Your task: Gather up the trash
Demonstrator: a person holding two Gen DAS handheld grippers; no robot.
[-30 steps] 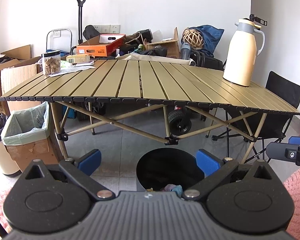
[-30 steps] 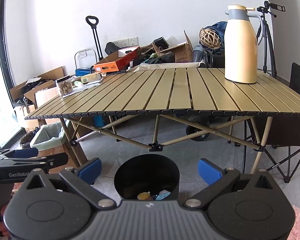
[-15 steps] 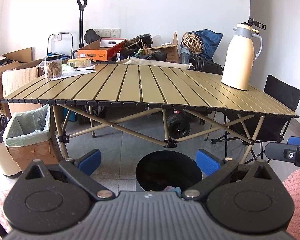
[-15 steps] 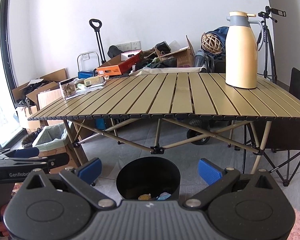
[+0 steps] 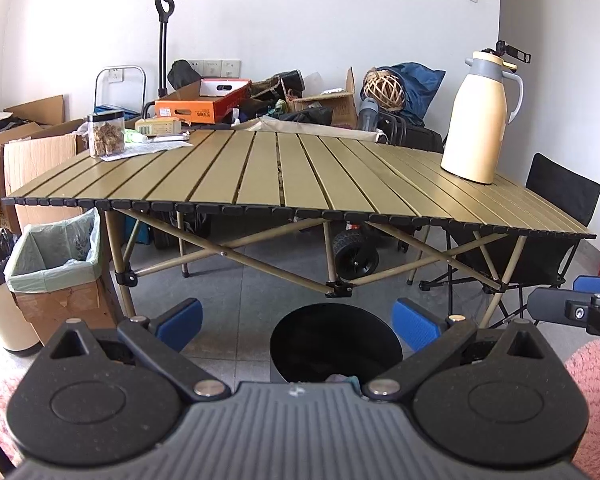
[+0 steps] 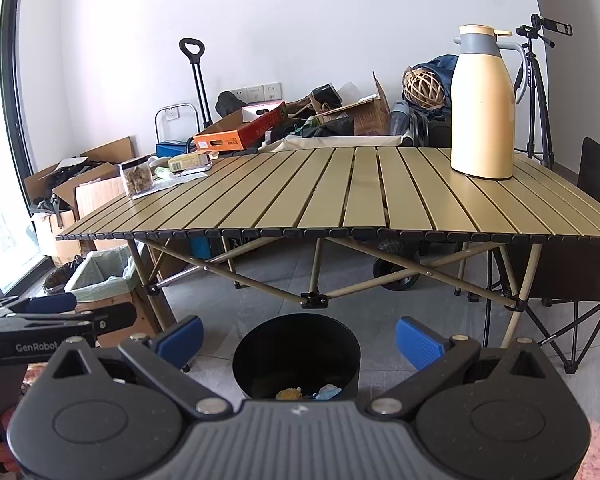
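Both grippers spread and empty above the black bin, desk edge ahead.

The slatted desk [image 5: 300, 168] spans the room beyond both sets of jaws, its near edge well ahead of and above the fingertips, with open floor between. The black bin [image 6: 296, 352] sits on the floor directly between the jaws of the right gripper [image 6: 299, 340]; the left gripper [image 5: 298, 322] frames it slightly right of centre. Only the right view shows the trash [image 6: 288, 394] lying at the bin's bottom; the left view alone shows a lined box [image 5: 54, 256] far left of its jaws.
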